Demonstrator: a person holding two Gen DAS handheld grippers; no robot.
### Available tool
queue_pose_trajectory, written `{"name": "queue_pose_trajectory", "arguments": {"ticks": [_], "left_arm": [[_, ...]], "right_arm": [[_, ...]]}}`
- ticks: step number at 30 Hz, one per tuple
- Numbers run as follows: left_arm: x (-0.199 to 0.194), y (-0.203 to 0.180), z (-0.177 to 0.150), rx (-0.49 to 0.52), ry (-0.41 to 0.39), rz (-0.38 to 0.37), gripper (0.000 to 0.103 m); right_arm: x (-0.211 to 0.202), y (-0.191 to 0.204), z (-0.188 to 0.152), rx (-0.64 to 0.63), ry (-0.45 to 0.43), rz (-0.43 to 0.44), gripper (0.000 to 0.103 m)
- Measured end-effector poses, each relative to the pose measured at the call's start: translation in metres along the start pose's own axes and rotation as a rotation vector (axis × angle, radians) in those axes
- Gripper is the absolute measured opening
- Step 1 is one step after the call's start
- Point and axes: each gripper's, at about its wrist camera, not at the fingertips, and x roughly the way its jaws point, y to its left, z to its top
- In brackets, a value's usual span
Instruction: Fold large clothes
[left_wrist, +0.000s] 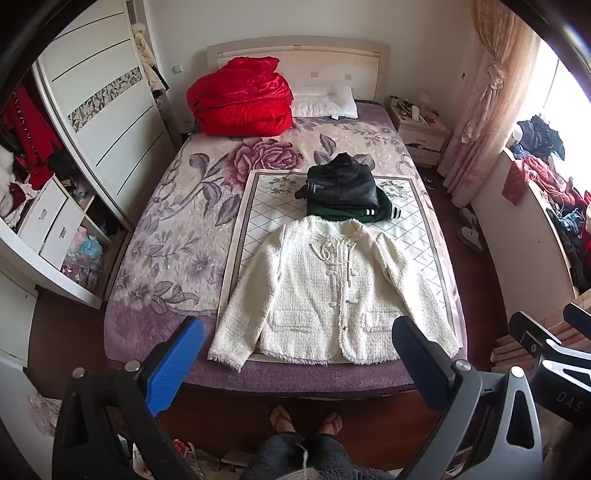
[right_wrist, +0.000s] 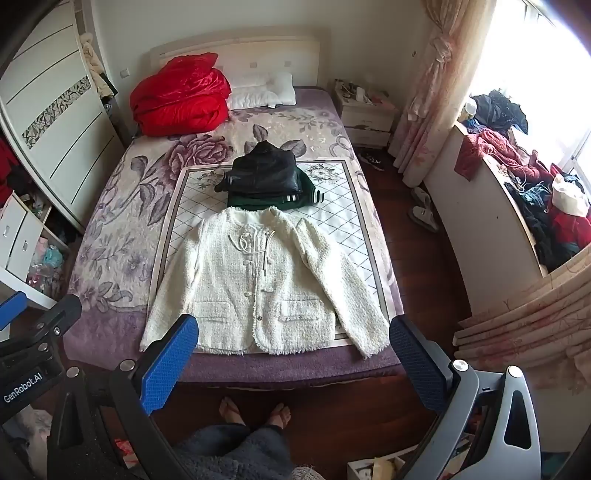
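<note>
A cream tweed jacket (left_wrist: 328, 295) (right_wrist: 258, 284) lies flat and face up at the foot of the bed, sleeves spread down both sides, on a white quilted mat (left_wrist: 258, 206) (right_wrist: 192, 206). Behind it sits a folded black leather jacket (left_wrist: 343, 184) (right_wrist: 262, 173) stacked on a folded green garment (left_wrist: 354, 213) (right_wrist: 273, 201). My left gripper (left_wrist: 299, 354) hangs open above the bed's near edge, nothing between its blue pads. My right gripper (right_wrist: 295, 354) is open too, held short of the jacket's hem, empty.
A red quilt (left_wrist: 240, 99) and white pillow (left_wrist: 325, 101) lie at the headboard. A wardrobe (left_wrist: 92, 110) stands left, a nightstand (left_wrist: 421, 129) and a clothes-piled ledge (right_wrist: 524, 192) right. The person's feet (left_wrist: 306, 421) stand on the wooden floor before the bed.
</note>
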Motion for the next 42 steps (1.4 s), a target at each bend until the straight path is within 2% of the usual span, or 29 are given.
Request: {"name": "queue_pose_trajectory", "arguments": {"ticks": [25, 42], "left_arm": [[0.000, 0.000, 0.000, 0.007, -0.005, 0.014, 0.103], [0.005, -0.001, 0.009, 0.009, -0.012, 0.014, 0.103]], "right_arm": [[0.008, 0.009, 0.012, 0.008, -0.001, 0.018, 0.103], [-0.007, 0.015, 0.029, 0.009, -0.008, 0.022, 0.103]]}}
